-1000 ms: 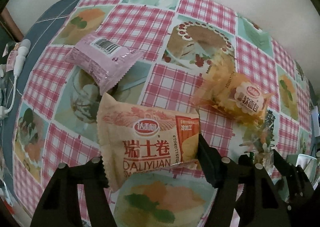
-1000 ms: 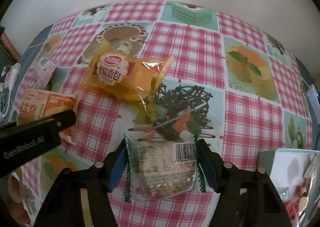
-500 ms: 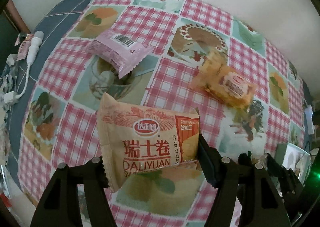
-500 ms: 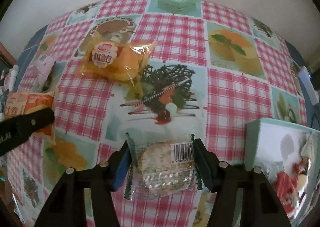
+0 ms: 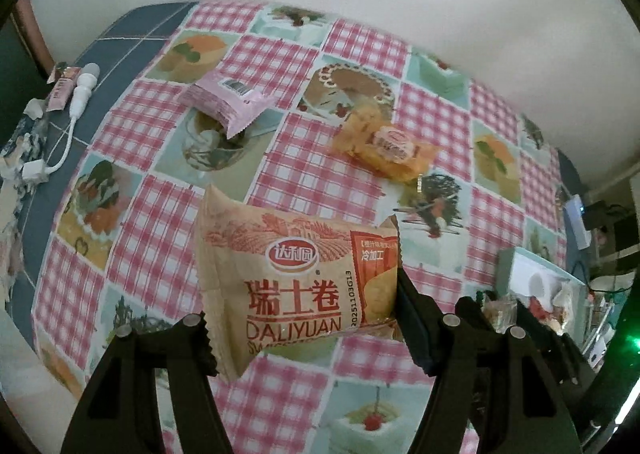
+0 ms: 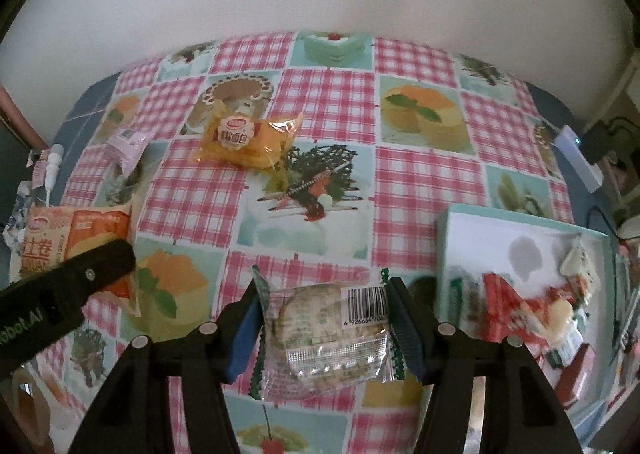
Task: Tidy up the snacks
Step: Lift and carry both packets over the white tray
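Left claw (image 5: 298, 318) is clamped on the tan Swiss-roll packet (image 5: 296, 274), right claw (image 6: 322, 328) on the clear cake packet (image 6: 326, 338), both above the worktop (image 6: 332, 101). Light, soft, crushable wrappers: best held across the middle. Orange bread packet (image 6: 244, 139) and pink packet (image 5: 224, 99) lie loose upper left; teal box (image 6: 520, 221) sits right, unobstructed.

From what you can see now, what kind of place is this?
Probably a home, at a dining or kitchen table: a checked tablecloth printed with cakes, wrapped snacks such as the orange bread packet, and a teal box already holding snacks.
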A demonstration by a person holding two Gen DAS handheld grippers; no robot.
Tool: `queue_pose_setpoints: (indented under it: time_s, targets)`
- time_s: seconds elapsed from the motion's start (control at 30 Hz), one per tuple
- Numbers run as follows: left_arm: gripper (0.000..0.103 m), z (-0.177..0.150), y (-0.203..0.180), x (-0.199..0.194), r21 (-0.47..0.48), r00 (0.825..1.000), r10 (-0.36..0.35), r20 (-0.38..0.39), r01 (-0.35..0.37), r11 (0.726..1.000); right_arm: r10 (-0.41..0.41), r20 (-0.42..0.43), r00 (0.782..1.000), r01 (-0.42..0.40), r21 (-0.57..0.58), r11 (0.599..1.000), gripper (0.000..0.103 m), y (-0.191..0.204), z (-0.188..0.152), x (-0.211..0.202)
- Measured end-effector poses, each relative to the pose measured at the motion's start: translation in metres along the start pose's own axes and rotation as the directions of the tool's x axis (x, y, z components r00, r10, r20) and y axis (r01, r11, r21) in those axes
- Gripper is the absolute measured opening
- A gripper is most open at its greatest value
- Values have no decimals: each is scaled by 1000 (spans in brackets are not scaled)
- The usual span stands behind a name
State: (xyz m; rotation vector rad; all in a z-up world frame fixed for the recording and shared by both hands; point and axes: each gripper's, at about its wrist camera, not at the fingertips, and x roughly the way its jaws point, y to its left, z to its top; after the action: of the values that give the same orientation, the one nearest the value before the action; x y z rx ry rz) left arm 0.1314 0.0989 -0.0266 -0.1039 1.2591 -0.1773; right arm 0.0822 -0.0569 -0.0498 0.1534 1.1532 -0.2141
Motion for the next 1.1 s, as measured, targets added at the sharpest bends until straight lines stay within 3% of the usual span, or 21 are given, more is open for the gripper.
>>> queue_pose_setpoints:
  time_s: [0.33, 0.7, 1.1]
  targets:
    - [70, -32, -14, -28, -23, 997, -11, 70, 13, 1000, -14, 93, 996, 9, 52, 999, 63, -28, -17, -47]
    - [70, -60, -63, -36, 117, 995, -19, 100, 7, 993, -54, 166, 985, 28, 153, 988, 63, -69, -31, -84]
    - [70, -81, -108, -35, 229, 995, -41, 92, 19, 973, -133, 173, 976, 73, 314, 946, 63, -142, -38, -102]
